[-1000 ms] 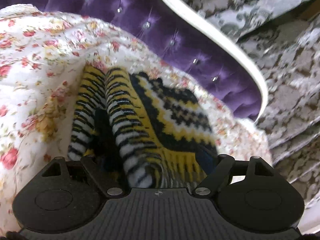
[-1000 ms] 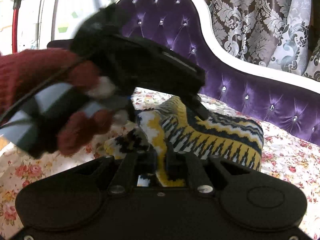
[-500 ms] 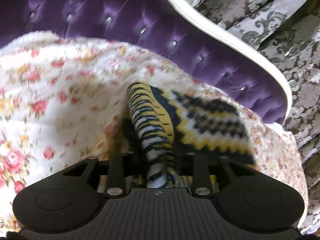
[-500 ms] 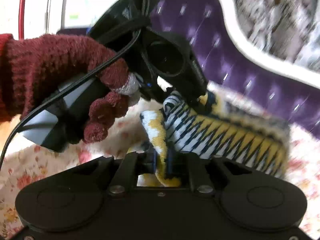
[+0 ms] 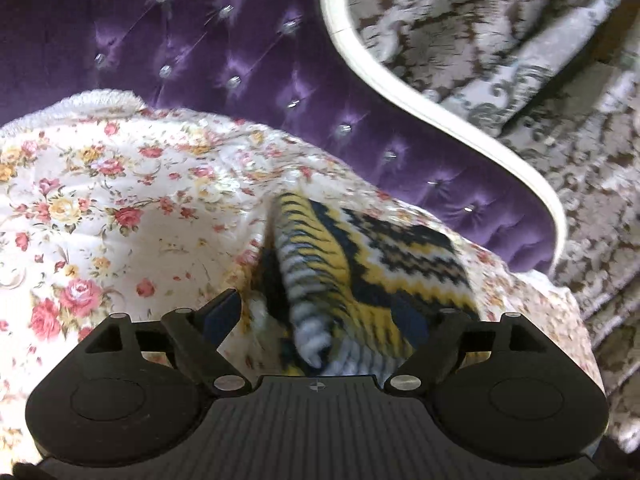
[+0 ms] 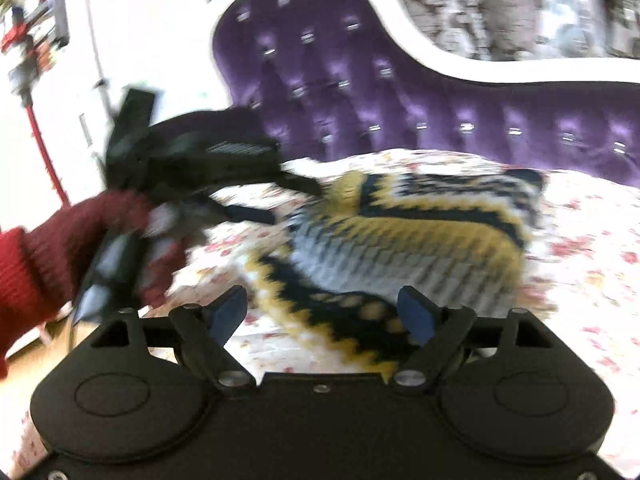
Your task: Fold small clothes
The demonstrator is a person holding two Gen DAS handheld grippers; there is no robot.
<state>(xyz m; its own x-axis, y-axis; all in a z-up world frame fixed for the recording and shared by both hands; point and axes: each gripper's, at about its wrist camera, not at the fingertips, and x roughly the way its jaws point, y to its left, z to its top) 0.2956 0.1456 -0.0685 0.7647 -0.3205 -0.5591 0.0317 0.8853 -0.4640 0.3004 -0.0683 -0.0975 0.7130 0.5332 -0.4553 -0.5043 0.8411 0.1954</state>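
The floral bedspread (image 5: 120, 208) fronts a purple tufted headboard (image 5: 208, 52). On it lies the knit garment (image 6: 400, 236), already folded over. Your left gripper (image 5: 336, 312) and right gripper (image 6: 324, 312) have just opened wide, releasing it. Remaining: check and flatten the fold.

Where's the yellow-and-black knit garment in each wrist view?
Left wrist: knit garment at lower centre, between the open left gripper jaws.
Right wrist: knit garment at centre, above the open right gripper.
Shared landmark: purple tufted headboard behind the floral bedspread.
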